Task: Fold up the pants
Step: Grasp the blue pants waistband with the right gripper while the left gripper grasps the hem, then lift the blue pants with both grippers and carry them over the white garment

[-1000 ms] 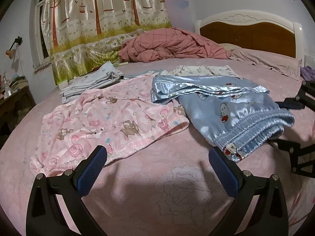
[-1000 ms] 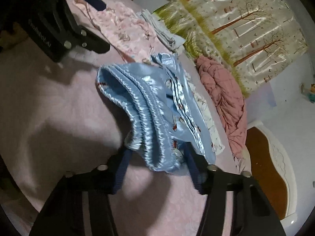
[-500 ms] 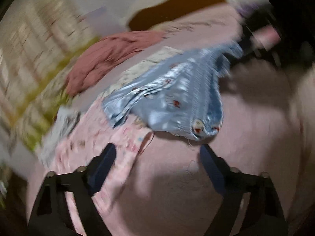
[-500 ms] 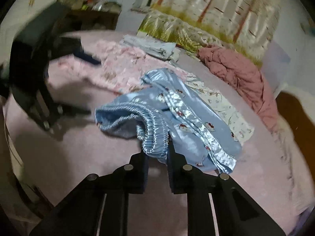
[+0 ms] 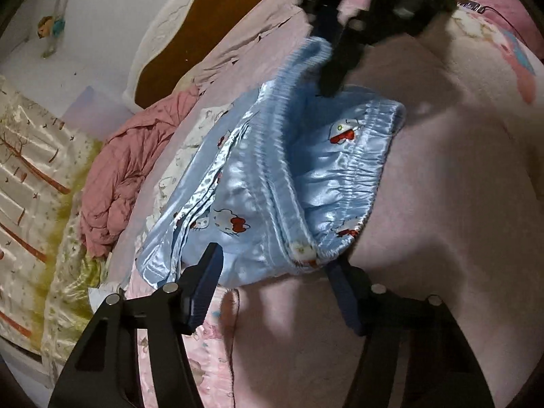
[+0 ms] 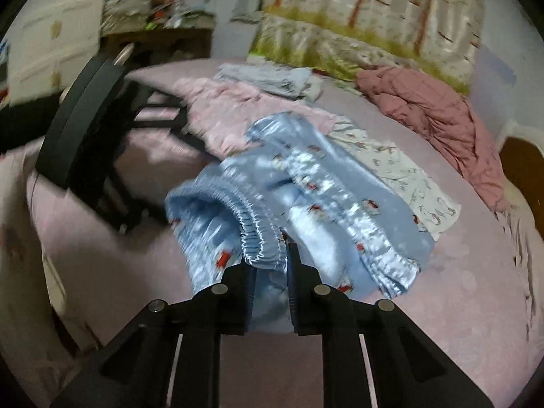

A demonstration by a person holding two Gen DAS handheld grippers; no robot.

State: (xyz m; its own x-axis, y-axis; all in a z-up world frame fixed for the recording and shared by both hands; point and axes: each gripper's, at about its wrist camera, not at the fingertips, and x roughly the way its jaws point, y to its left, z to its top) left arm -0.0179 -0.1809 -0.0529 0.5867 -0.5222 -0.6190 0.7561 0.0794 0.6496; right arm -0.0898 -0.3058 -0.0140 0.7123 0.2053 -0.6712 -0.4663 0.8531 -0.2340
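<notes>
Light blue satin pants with cat prints lie on the pink bed sheet, the elastic waistband towards me. In the left wrist view my left gripper straddles the near corner of the waistband. Its jaws are closing, the fabric sits between the blue pads, and neither pad visibly presses on it. My right gripper reaches in from the top and pinches the far part of the waistband. In the right wrist view the right gripper is shut on the gathered waistband, which is raised off the sheet with the blue pants spreading away behind it.
Pink printed pants lie beside the blue ones, with a white printed garment on the other side. A folded grey pile and a crumpled pink quilt sit further back. Beyond them are the wooden headboard and a tree-print curtain.
The left gripper rolled over, came up to the blue pants' waistband and narrowed its jaws. The right gripper shut on the waistband and lifted it.
</notes>
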